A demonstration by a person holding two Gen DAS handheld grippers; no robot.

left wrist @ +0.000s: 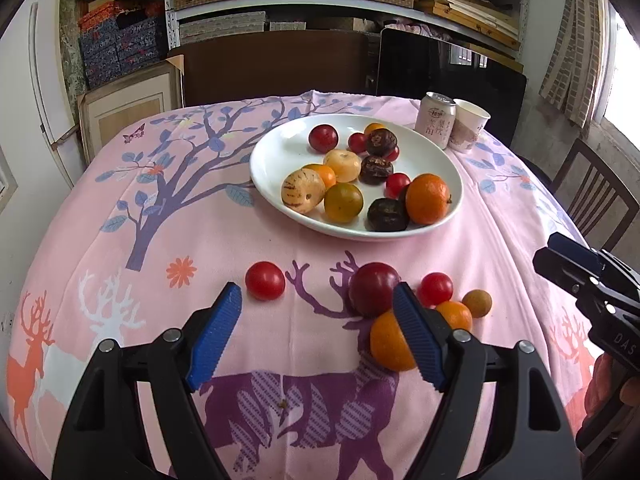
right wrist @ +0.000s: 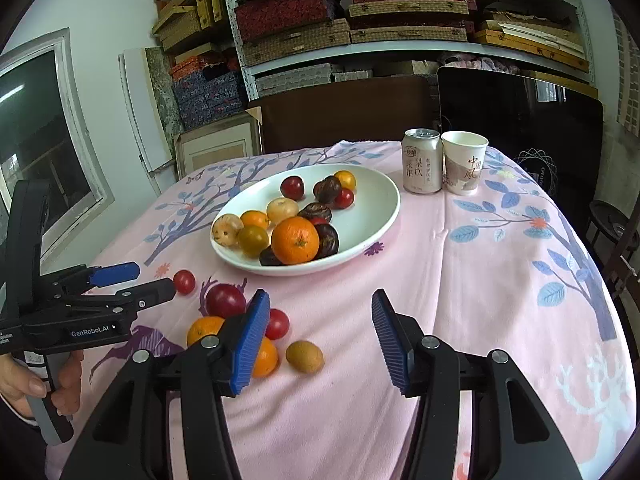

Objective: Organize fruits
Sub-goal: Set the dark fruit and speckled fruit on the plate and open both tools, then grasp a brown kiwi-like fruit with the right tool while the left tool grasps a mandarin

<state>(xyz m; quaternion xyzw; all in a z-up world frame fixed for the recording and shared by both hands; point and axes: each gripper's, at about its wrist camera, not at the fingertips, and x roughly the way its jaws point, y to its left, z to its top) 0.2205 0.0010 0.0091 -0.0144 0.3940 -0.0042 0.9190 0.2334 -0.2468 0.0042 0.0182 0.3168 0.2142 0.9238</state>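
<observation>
A white plate point(left wrist: 280, 148) point(right wrist: 376, 196) holds several fruits: oranges, red tomatoes, dark chestnuts, pale striped fruits. Loose on the pink cloth lie a red tomato point(left wrist: 265, 281) point(right wrist: 184, 281), a dark red plum point(left wrist: 372, 289) point(right wrist: 225, 300), a second tomato point(left wrist: 435, 289) point(right wrist: 278, 323), two oranges point(left wrist: 390, 340) point(right wrist: 203, 329), and a small brown fruit point(left wrist: 477, 303) point(right wrist: 304, 356). My left gripper point(left wrist: 318, 308) point(right wrist: 136, 280) is open and empty, its right finger beside the plum and orange. My right gripper point(right wrist: 320, 312) is open and empty, above the cloth right of the loose fruit.
A drink can point(left wrist: 435, 119) point(right wrist: 422, 160) and a paper cup point(left wrist: 469, 125) point(right wrist: 464, 162) stand behind the plate at the table's far right. A dark chair back point(left wrist: 592, 196) is at the right edge. Shelves of boxes fill the back wall.
</observation>
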